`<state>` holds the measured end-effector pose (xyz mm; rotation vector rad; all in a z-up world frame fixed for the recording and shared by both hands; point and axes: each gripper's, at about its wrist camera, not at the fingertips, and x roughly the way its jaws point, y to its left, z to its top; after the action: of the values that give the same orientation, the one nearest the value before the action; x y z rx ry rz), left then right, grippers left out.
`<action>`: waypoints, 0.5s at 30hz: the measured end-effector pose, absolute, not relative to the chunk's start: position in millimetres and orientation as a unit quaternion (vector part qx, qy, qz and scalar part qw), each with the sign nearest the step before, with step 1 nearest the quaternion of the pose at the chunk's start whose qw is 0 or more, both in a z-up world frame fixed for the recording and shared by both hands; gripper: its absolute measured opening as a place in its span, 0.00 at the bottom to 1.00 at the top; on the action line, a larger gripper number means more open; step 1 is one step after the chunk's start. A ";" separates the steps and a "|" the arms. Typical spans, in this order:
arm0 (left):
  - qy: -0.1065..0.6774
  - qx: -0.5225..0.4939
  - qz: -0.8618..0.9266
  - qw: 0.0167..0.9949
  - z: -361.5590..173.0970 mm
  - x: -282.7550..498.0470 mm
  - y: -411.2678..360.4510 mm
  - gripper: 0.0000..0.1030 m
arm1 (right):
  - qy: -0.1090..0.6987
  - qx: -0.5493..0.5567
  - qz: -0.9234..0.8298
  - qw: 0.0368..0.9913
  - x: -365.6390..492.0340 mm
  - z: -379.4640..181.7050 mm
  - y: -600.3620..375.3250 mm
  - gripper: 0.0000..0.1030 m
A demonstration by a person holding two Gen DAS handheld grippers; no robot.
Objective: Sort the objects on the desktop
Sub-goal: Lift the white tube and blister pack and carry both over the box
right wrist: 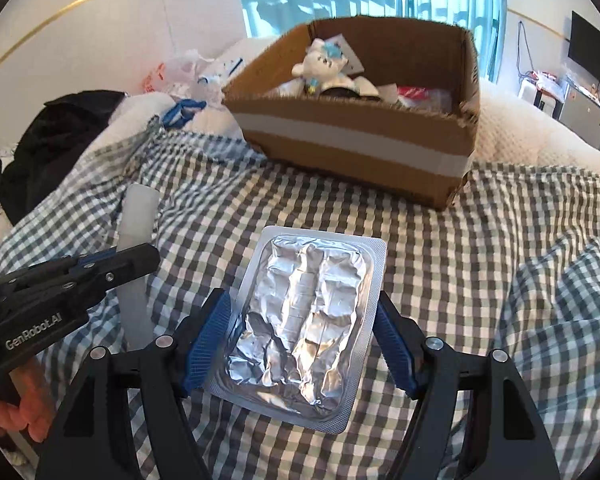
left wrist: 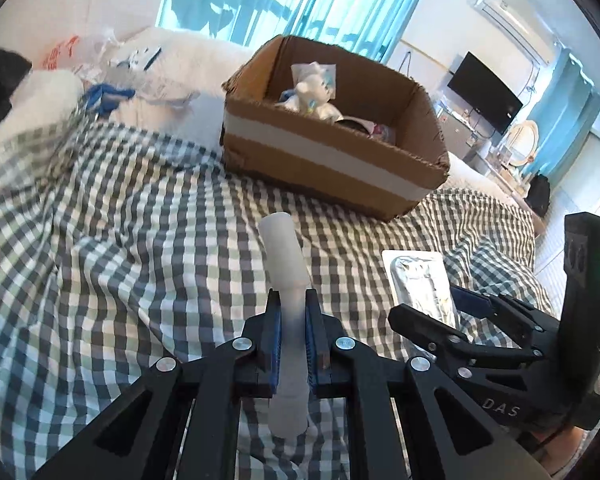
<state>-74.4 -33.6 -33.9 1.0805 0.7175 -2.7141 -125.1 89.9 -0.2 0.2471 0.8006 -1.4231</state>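
1. Left gripper [left wrist: 293, 312]: jaws pinched tight on the white tube [left wrist: 286, 280]. Tube runs along the finger line, wider end sticking out fwd past the tips, other end back toward the cam. Clear of the checked cloth [left wrist: 120, 240].
2. Tube handling (est.): light, rigid plastic, smooth, so may slip along the pads. Grip sits on the narrow mid-section; hold looks centred and OK.
3. Right gripper [right wrist: 302, 332]: jaws wide, blue pads on both long edges of the foil blister pack [right wrist: 300, 320]. Pack spans the gap, far end past the tips, looks lifted off the cloth.
4. Pack handling (est.): v. light, thin, foil crumpled. Edge pinch can bow or pop it out; keep squeeze gentle.
5. Cardboard box [right wrist: 356, 148]: ahead of both grippers, well apart, open top, plush toy [right wrist: 324, 66] + oddments inside. Likely drop spot.
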 end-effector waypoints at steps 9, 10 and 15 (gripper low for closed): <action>0.215 0.354 -0.908 0.070 -10.0 -87.8 -22.4 0.10 | 0.328 0.095 -0.624 0.702 -130.8 35.0 102.7 0.69; 0.210 0.354 -0.909 0.068 -6.2 -91.5 -21.9 0.10 | 0.324 0.091 -0.625 0.704 -131.0 41.0 102.9 0.69; 0.182 0.340 -0.921 0.057 21.2 -114.6 -17.7 0.10 | 0.295 0.079 -0.618 0.724 -136.0 86.8 92.2 0.69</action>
<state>-114.6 -17.7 21.2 1.0301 0.5520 -2.7936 -136.0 92.2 86.8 0.1739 0.6514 -1.3634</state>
